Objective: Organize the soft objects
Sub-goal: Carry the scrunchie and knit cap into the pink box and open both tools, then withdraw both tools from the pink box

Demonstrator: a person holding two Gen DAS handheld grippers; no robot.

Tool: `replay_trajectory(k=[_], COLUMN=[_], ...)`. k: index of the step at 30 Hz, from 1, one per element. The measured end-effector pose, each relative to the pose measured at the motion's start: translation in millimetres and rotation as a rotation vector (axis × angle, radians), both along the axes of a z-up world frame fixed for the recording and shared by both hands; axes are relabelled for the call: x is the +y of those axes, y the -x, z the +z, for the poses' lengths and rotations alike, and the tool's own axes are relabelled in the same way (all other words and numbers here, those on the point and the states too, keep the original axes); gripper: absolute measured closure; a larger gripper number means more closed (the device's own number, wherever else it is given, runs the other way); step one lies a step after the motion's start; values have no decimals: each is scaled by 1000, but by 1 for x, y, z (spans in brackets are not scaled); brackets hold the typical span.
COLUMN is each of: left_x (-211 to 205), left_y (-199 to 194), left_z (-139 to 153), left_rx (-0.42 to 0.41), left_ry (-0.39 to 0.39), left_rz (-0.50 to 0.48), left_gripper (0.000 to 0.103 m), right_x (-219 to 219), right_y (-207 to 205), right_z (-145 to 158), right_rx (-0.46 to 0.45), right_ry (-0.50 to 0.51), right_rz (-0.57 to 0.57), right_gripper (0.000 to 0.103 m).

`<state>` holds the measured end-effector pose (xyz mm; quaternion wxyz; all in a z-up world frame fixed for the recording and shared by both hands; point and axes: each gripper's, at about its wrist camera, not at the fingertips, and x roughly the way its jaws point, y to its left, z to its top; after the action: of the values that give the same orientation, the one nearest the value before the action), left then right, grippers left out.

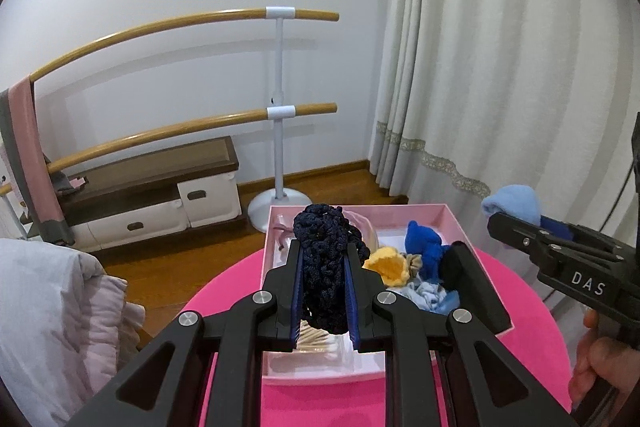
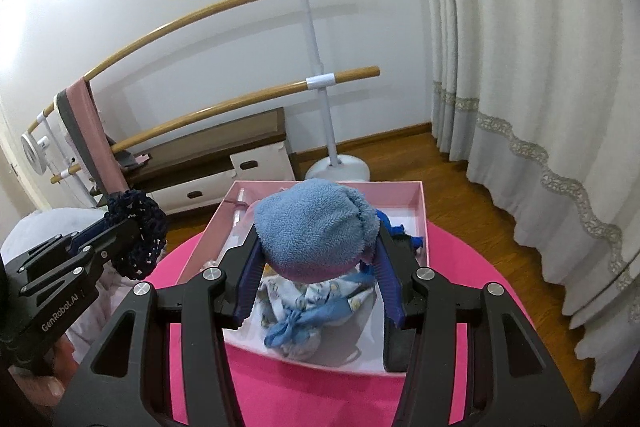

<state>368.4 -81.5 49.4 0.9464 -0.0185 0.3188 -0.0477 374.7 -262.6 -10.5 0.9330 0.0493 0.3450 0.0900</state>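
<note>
My left gripper (image 1: 323,253) is shut on a navy crocheted bundle (image 1: 322,291), held above the pink box (image 1: 456,217). From the right wrist view that gripper (image 2: 134,229) and its navy bundle (image 2: 146,247) hang left of the box. A light blue fleece item (image 2: 316,227) fills my right gripper (image 2: 318,233), whose pads press its sides over the pink box (image 2: 420,211). The left wrist view shows the right gripper (image 1: 504,218) and fleece (image 1: 516,199) at the right. In the box lie a yellow piece (image 1: 390,267), a blue piece (image 1: 424,247), a black piece (image 1: 456,267) and a patterned cloth (image 2: 304,307).
The box sits on a round pink table (image 2: 280,387), with cotton swabs (image 1: 316,339) at its near end. Beyond are a wooden ballet barre (image 1: 280,107), a low cabinet (image 1: 160,195), a curtain (image 1: 500,67) at the right and bedding (image 1: 52,307) at the left.
</note>
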Motion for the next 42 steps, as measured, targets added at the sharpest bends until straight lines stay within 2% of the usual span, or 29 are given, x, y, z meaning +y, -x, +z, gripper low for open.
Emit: replay_trajectory(k=[13, 22, 25, 26, 28, 30, 31, 33, 35, 38, 42], left_x=[-4, -5, -5, -6, -8, -8, -9, -10, -8, -8, -8], left_y=[-80, -115, -116, -119, -120, -123, -110, -103, -96, -86, -68], left_z=[-31, -47, -54, -55, -58, -58, -58, -60, -61, -60, -57], left_rx=[84, 114, 132, 136, 146, 133, 116, 99, 94, 77, 50], left_ry=[0, -2, -14, -18, -27, -33, -36, -40, -43, -61, -97], left_rz=[-1, -12, -21, -23, -18, 4, 12, 19, 26, 39, 65], left_gripper=[88, 88, 84, 82, 66, 28, 23, 18, 12, 0, 0], right_x=[-8, -7, -7, -7, -7, -8, -9, -11, -13, -16, -18], right_y=[-45, -59, -63, -65, -67, -66, -65, -62, -58, -54, -40], right_z=[-32, -43, -49, -51, -55, -56, -57, -56, -55, -51, -41], right_rx=[85, 120, 139, 148, 161, 162, 161, 156, 150, 143, 105], right_ry=[-13, -9, -10, -11, -12, -12, -17, -27, -37, -58, -63], right_rz=[-8, -15, -20, -22, -19, -24, -25, -26, -24, -23, -48], right_gripper=[55, 53, 49, 45, 39, 24, 20, 6, 0, 0, 0])
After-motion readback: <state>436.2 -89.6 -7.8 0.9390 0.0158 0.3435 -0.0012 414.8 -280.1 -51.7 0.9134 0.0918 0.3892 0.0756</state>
